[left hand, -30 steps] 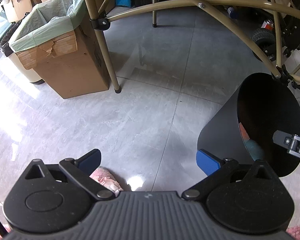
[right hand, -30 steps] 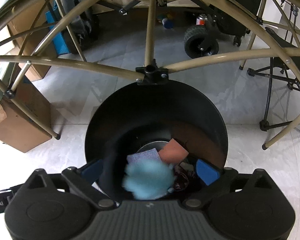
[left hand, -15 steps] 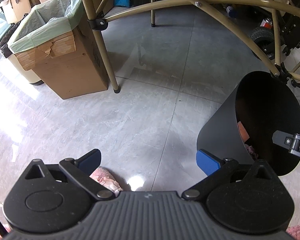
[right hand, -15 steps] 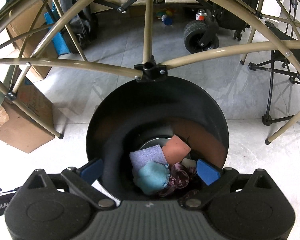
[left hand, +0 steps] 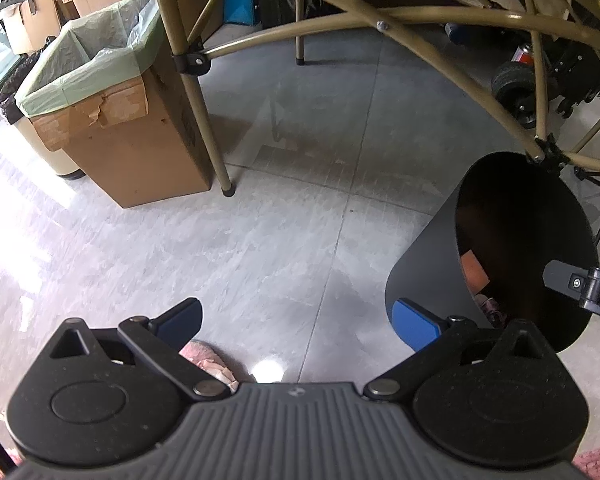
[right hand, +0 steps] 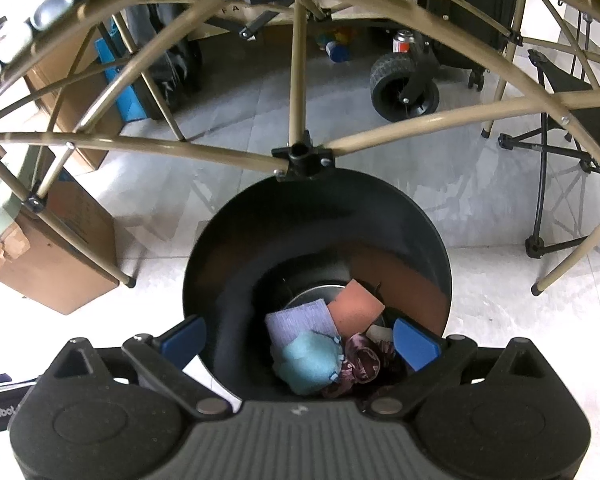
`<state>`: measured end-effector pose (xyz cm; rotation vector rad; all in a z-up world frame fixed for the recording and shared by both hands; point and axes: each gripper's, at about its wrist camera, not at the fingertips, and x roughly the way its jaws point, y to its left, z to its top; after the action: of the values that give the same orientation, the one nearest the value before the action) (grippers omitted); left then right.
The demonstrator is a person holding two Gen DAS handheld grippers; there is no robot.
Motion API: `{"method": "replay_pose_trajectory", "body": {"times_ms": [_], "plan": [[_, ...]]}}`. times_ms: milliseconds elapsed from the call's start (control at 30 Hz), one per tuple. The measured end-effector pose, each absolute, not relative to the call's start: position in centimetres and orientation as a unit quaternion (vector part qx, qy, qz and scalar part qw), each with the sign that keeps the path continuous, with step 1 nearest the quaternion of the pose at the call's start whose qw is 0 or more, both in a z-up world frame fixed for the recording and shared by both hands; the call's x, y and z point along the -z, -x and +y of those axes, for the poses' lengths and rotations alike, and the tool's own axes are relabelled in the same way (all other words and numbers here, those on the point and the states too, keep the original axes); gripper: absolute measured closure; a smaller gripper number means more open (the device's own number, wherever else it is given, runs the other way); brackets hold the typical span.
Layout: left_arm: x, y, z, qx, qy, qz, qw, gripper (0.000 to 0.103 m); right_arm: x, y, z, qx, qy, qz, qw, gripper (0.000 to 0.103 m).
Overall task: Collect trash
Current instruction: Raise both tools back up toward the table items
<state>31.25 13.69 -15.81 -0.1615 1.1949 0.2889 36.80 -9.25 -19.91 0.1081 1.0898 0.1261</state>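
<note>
While the black bin (right hand: 316,248) stood on the grey tiled floor (left hand: 284,216) beneath a tan tube frame (right hand: 300,152), it held a teal cloth (right hand: 310,362) at its near side, touching a lilac cloth (right hand: 300,320), an orange sponge (right hand: 354,304) and a crumpled maroon piece (right hand: 360,362). Above its rim hung the right gripper (right hand: 298,342), fingers spread wide and empty. Beside the bin, the left gripper (left hand: 298,320) was likewise spread apart over bare floor, holding nothing. Further off, by a frame leg, sat a cardboard box (left hand: 128,148) lined with a green bag (left hand: 88,64).
</note>
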Motion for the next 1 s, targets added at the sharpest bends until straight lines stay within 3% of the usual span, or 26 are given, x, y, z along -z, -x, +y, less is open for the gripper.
{"method": "replay_pose_trajectory", "body": {"times_ms": [567,1000], "plan": [[9.4,-29.2,10.9,-0.105,0.082,0.467,0.874,0.0,14.0,-33.9,-11.4,-0.083,-0.042,0.445,0.891,0.002],[2.0,-26.8,6.7,-0.094,0.055,0.31,0.944,0.0,7.4,-30.6,-14.6,-0.116,-0.026,0.32,0.94,0.002]]}}
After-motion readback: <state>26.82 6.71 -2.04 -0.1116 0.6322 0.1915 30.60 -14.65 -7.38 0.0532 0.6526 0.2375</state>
